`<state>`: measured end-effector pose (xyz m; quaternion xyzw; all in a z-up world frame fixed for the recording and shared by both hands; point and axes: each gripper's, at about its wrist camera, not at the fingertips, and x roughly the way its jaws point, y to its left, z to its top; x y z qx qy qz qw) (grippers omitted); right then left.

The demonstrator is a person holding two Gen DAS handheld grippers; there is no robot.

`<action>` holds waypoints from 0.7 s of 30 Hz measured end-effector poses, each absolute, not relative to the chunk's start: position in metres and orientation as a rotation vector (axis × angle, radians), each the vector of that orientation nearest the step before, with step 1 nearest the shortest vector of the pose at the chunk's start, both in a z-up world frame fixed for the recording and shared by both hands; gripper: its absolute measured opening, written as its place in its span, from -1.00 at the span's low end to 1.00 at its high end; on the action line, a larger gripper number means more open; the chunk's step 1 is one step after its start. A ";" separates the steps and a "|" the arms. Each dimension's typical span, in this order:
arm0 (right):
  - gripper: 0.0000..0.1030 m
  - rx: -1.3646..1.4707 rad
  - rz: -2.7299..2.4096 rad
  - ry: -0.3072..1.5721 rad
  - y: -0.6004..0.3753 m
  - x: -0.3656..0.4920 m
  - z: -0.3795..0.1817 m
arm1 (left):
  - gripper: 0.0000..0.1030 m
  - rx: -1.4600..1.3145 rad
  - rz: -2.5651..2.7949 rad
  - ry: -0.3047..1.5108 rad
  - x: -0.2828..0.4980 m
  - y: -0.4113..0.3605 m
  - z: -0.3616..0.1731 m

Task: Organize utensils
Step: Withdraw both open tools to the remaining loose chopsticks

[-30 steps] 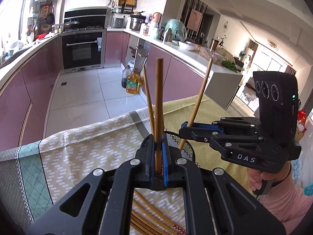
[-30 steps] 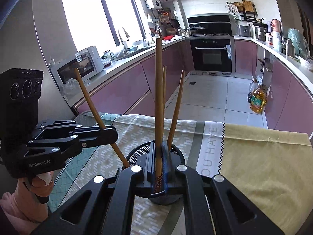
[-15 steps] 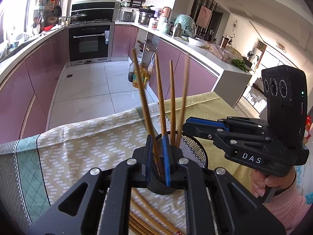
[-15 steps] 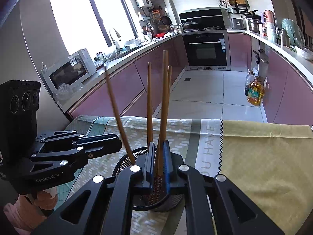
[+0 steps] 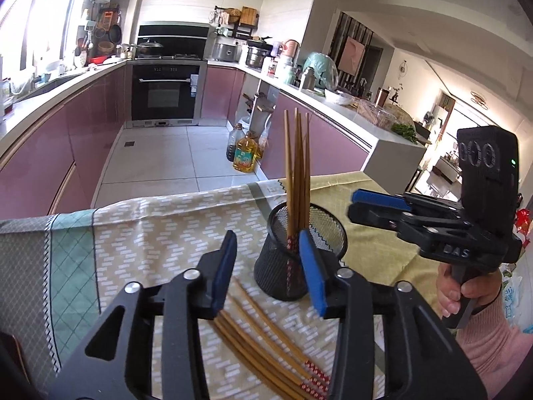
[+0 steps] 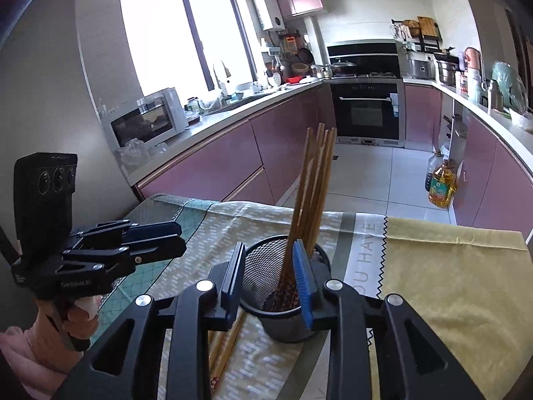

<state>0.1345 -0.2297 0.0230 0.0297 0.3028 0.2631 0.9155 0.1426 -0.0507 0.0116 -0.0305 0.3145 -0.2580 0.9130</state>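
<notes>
Chopsticks [image 5: 297,173] stand in the mesh cup [image 6: 283,296]; left hand-held gripper [image 5: 268,268] and right hand-held gripper [image 6: 270,281] both released.

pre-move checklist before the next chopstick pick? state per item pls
1. Left tongs open, nothing held: ok.
2. Right tongs open, nothing held: ok.
3. Mesh holder upright on the tablecloth: ok.
4. Chopsticks in holder standing bundled, none hanging over the rim: ok.
5. Loose chopsticks lying on the cloth just before the holder, in view for pickup: ok.
6. How many loose chopsticks remain: cannot tell, the tongs hide part of the pile.
</notes>
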 end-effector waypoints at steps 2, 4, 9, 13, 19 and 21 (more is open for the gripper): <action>-0.40 0.043 0.569 0.629 -0.225 0.122 0.018 | -0.16 -0.056 -0.513 0.648 0.133 -0.043 0.006; -0.38 0.026 0.589 0.651 -0.219 0.112 0.008 | -0.15 -0.055 -0.499 0.671 0.126 -0.036 -0.005; -0.38 -0.007 0.599 0.754 -0.203 0.102 -0.028 | -0.14 -0.037 -0.467 0.758 0.113 -0.026 -0.040; -0.38 0.000 0.588 0.822 -0.196 0.100 -0.053 | -0.14 -0.031 -0.439 0.829 0.109 -0.024 -0.069; -0.38 0.004 0.572 0.882 -0.187 0.098 -0.075 | -0.14 -0.043 -0.430 0.888 0.102 -0.025 -0.093; -0.38 -0.001 0.572 0.892 -0.183 0.096 -0.079 | -0.13 -0.036 -0.434 0.896 0.100 -0.028 -0.096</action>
